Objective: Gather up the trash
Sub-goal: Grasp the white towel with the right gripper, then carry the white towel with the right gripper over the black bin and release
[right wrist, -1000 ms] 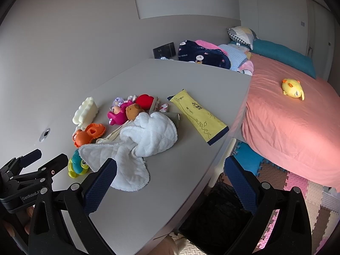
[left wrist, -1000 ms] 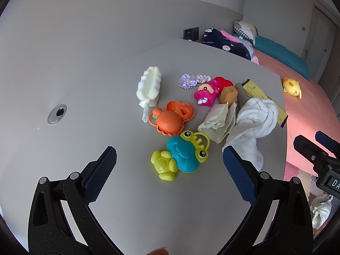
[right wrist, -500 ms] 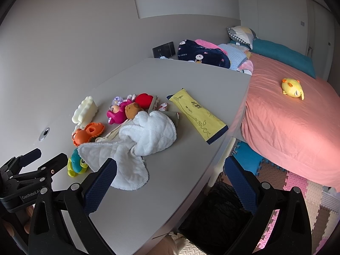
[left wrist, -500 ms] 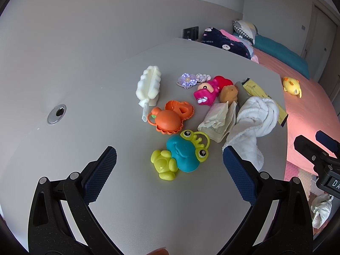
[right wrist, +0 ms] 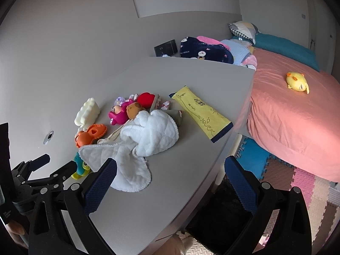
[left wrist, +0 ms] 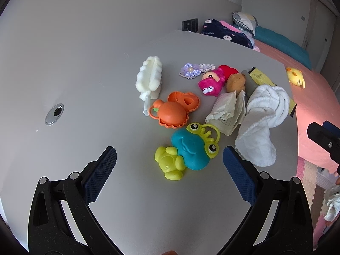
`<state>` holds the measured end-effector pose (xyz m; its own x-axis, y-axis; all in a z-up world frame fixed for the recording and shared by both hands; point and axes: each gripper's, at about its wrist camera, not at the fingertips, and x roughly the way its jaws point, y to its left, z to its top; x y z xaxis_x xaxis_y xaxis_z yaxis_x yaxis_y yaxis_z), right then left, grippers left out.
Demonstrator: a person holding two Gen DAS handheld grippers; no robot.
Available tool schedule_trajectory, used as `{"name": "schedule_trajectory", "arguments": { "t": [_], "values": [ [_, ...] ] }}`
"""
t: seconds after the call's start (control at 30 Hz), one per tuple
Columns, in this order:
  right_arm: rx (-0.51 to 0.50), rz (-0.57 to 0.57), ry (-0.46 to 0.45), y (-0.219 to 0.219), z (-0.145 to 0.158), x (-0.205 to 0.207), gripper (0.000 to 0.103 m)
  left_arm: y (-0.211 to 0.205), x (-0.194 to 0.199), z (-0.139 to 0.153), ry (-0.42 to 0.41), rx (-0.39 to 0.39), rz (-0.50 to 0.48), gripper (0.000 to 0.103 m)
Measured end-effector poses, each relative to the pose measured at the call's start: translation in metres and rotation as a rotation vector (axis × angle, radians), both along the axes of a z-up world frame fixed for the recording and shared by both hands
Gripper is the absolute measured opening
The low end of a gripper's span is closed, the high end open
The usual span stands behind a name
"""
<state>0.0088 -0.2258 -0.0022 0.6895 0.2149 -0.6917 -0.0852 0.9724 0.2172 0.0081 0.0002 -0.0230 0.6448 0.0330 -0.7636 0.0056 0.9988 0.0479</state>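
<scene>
A crumpled beige paper wrapper [left wrist: 228, 110] lies on the grey table [left wrist: 106, 85] among toys, next to a white cloth [left wrist: 261, 116]. A yellow packet [right wrist: 200, 112] lies near the table's right edge; it also shows in the left wrist view [left wrist: 261, 77]. A black bin [right wrist: 218, 212] stands on the floor below the table edge. My left gripper [left wrist: 170, 167] is open and empty, above the table just short of the blue frog toy [left wrist: 191, 150]. My right gripper [right wrist: 170, 180] is open and empty, over the table's near right edge, short of the white cloth [right wrist: 144, 140].
Toys lie in a cluster: an orange crab [left wrist: 174, 110], a pink figure [left wrist: 211, 82], a brown bear [left wrist: 235, 81], a cream brush [left wrist: 149, 76]. A cable hole [left wrist: 54, 113] is at the left. A bed with a pink sheet [right wrist: 297, 114] stands beyond the table.
Both grippers have barely moved; the right wrist view has shifted very slightly. Both stay open and empty.
</scene>
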Motion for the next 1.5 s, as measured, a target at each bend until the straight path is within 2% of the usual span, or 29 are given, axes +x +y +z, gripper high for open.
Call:
{"name": "schedule_trajectory", "arguments": {
  "t": [0.13,0.3,0.43,0.57,0.77,0.87,1.03,1.13,1.23,1.5],
  "values": [
    [0.006,0.019,-0.001,0.006,-0.002,0.008,0.101,0.004,0.006,-0.006,0.011,0.007,0.004,0.097],
    [-0.004,0.050,0.005,0.020,-0.005,0.023,0.099,0.012,0.018,-0.017,0.056,-0.035,0.013,0.097],
    [-0.009,0.051,0.017,0.026,-0.009,0.039,0.097,0.009,0.023,-0.019,0.058,-0.046,-0.031,0.096],
    [-0.007,0.041,0.037,0.028,-0.015,0.052,0.094,0.000,0.026,-0.021,0.065,-0.045,-0.096,0.091],
    [0.013,0.053,0.080,0.028,-0.025,0.064,0.076,-0.005,0.032,-0.031,0.098,-0.039,-0.126,0.070],
    [0.026,0.069,0.093,0.031,-0.027,0.066,0.070,-0.008,0.028,-0.032,0.082,-0.010,-0.128,0.070],
    [0.058,0.102,0.103,0.036,-0.028,0.068,0.042,-0.007,0.024,-0.033,0.056,0.034,-0.092,0.070],
    [0.090,0.126,0.108,0.036,-0.028,0.070,0.030,-0.003,0.023,-0.033,0.052,0.019,-0.089,0.069],
    [0.116,0.138,0.096,0.036,-0.023,0.067,0.026,0.001,0.022,-0.032,0.051,-0.001,-0.077,0.069],
    [0.117,0.145,0.019,0.029,0.006,0.042,0.026,0.003,0.006,-0.016,0.004,-0.024,-0.064,0.069]
  ]
}}
